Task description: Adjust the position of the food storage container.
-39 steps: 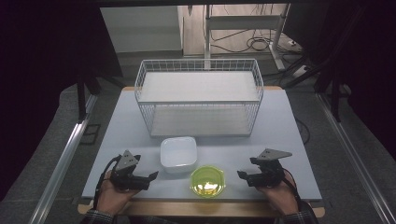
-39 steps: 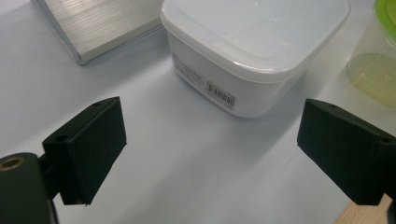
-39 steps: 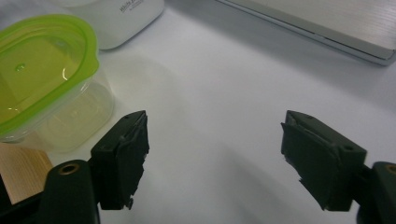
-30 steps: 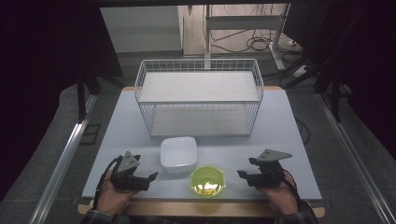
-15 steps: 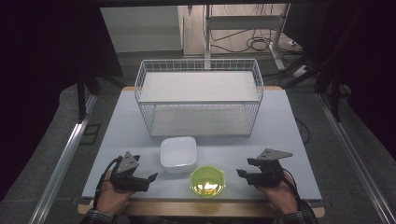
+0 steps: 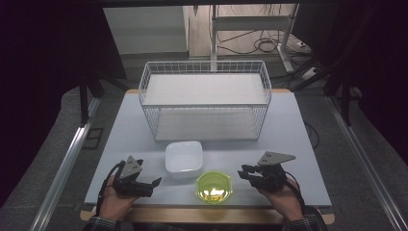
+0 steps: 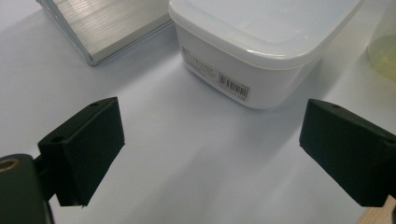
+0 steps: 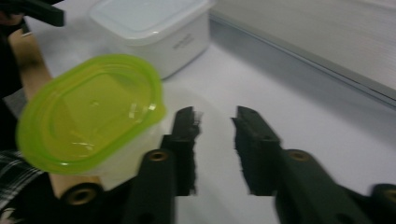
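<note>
A white square lidded tub (image 6: 183,159) sits near the table's front, and a round clear tub with a green lid (image 6: 214,186) stands just right of it. My left gripper (image 6: 144,185) rests left of the white tub (image 7: 261,42), with its jaws (image 7: 212,154) wide open over bare table. My right gripper (image 6: 248,174) hovers just right of the green-lidded tub (image 8: 88,116). Its jaws (image 8: 215,122) have just been closing and now leave a narrow gap with nothing between them. Neither gripper touches a tub.
A white wire basket (image 6: 204,103) with two levels stands across the middle of the pale table (image 6: 298,139), behind both tubs. Its base (image 8: 327,42) lies ahead of my right gripper. The table's wooden front edge (image 6: 192,215) runs under both hands.
My right gripper has shifted a little left toward the green-lidded tub. The left hand and both tubs have stayed where they were.
</note>
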The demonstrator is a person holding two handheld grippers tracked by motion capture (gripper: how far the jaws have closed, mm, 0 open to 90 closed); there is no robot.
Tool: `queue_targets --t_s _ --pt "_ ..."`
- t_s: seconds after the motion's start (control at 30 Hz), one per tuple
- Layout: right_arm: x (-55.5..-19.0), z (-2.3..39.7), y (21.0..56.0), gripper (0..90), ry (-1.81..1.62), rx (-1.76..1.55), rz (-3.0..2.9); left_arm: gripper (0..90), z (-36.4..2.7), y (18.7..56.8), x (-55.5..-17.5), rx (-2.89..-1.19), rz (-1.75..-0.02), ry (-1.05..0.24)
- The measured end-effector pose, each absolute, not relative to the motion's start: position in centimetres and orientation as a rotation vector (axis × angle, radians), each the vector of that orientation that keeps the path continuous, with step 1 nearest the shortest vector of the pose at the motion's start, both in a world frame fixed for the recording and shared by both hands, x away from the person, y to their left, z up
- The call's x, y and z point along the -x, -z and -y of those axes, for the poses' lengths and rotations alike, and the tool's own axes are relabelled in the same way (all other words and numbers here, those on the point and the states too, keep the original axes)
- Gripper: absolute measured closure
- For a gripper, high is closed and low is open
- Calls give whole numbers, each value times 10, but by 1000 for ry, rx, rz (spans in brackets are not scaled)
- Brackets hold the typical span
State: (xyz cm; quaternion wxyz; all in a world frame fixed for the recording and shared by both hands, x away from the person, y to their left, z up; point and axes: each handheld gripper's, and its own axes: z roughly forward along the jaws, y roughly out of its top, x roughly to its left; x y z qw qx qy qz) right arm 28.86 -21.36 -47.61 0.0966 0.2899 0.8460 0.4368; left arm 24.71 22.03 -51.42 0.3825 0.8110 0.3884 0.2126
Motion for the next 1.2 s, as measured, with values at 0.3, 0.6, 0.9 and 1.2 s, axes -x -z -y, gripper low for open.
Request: queue_targets --t_s 0.3,0.6,0.9,1.2 --pt "-282 184 471 899 -1306 -742 -2630 58 -220 515 -247 -2075 -986 -545" --pt "-276 135 472 900 -1306 -594 -2750 57 -219 516 -248 -2083 -980 -542" --pt "-266 89 469 899 -1249 -426 -2803 57 -219 516 -247 -2082 -980 -541" --pt "-261 61 477 899 -1153 -390 -2852 57 -218 516 -247 -2091 -976 -539"
